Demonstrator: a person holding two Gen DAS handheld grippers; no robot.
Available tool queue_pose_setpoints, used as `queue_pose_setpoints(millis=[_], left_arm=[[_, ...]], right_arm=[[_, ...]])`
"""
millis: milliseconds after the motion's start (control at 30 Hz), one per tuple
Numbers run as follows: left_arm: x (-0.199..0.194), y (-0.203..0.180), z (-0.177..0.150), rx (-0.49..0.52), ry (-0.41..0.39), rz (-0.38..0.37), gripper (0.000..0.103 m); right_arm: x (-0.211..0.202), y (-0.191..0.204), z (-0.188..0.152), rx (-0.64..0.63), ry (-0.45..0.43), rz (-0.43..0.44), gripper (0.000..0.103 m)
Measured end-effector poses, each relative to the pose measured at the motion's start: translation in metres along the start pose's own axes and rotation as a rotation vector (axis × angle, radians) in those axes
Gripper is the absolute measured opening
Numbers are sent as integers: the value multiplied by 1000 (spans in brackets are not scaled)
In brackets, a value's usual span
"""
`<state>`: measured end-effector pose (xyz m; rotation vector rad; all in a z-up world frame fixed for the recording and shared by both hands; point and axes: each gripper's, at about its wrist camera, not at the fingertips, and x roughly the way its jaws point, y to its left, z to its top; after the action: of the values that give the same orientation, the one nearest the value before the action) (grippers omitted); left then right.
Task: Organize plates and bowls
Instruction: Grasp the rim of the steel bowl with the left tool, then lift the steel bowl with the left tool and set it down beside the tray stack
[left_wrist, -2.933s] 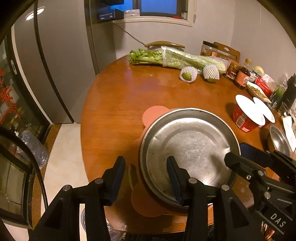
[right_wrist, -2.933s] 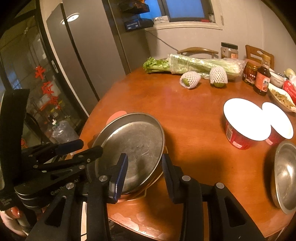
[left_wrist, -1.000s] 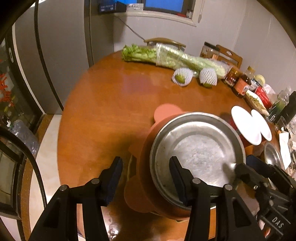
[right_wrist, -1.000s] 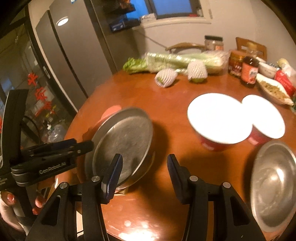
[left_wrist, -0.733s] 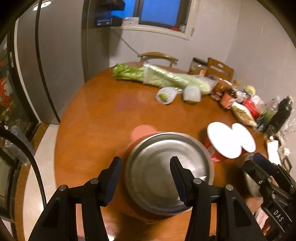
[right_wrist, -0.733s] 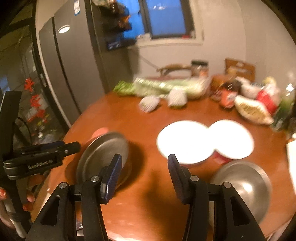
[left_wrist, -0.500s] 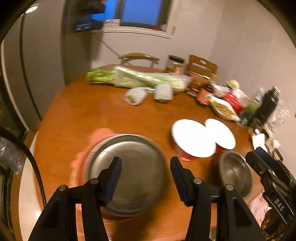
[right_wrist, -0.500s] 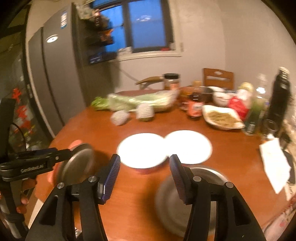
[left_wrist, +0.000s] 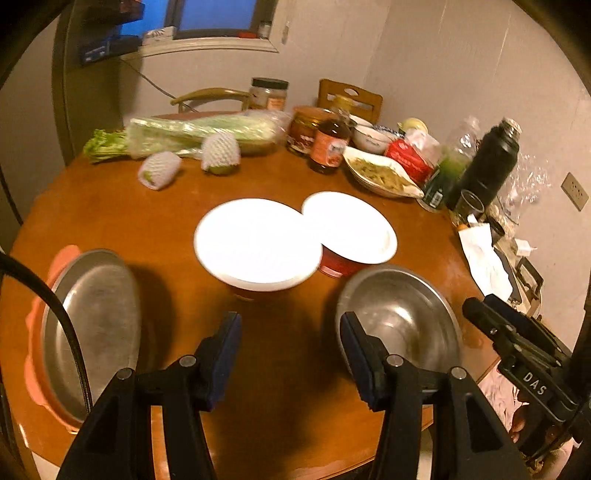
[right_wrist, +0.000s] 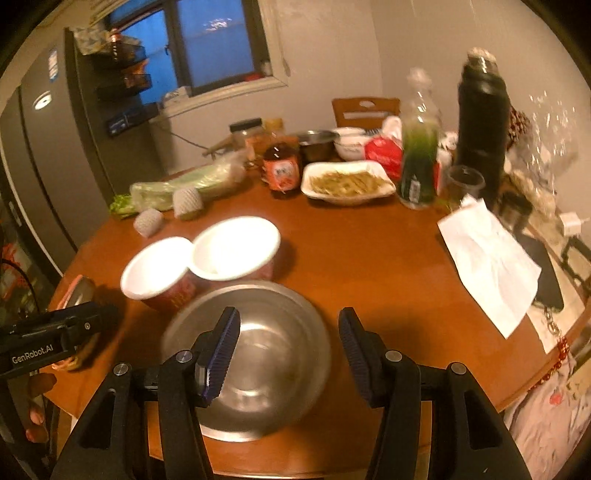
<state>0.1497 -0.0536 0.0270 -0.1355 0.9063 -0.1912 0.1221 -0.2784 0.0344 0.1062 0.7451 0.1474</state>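
two metal dishes sit on the round wooden table (left_wrist: 155, 218): a steel bowl (right_wrist: 258, 354) near the front edge, and a flat steel plate (left_wrist: 92, 325) resting on an orange trivet (left_wrist: 35, 332) at the left edge, well apart from the bowl. between them stand two red cups with white lids (left_wrist: 258, 240), touching each other, just behind the bowl. the right gripper (right_wrist: 288, 350) hangs over the steel bowl with its fingers wide apart, one on each side of the bowl's middle, holding nothing; whether they touch the rim cannot be told. the left gripper (left_wrist: 291, 354) hovers above bare wood between plate and bowl, fingers also spread wide and empty, its right finger overlapping the bowl's left rim in the left wrist view. further back lie two fruits in white foam netting (left_wrist: 192, 158), one wrapped bundle of celery (left_wrist: 192, 133), a dark sauce bottle (left_wrist: 328, 147), jars, a white dish of food (right_wrist: 347, 184), a green bottle (right_wrist: 419, 166), a black flask (right_wrist: 480, 133) and a white paper sheet (right_wrist: 487, 258). a grey fridge (right_wrist: 40, 155) and a dark blue window (right_wrist: 207, 44) stand behind, under dim warm light.
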Motion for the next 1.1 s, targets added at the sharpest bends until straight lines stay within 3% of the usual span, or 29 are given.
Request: queue_pose_setpoints(millis=[500,767,867,1033,1100], left_arm=[[49,-23,-8,-19,74,13,54],[61,-33,-14,12,94,23,54],[65,-36,-16,19,94,21,54],[68,-44,-18,39,97,-22,36],[67,-44,-19,42,96,-14,36]], right_arm=[[40,-21,-24,-3,136,55,57],[45,-13,-32,-45,137,74,35],[46,-10,-34,-50,140,86,33],[46,-3,-33,-70,141,84,31],[45,-1,-33,-77,138,82,31]])
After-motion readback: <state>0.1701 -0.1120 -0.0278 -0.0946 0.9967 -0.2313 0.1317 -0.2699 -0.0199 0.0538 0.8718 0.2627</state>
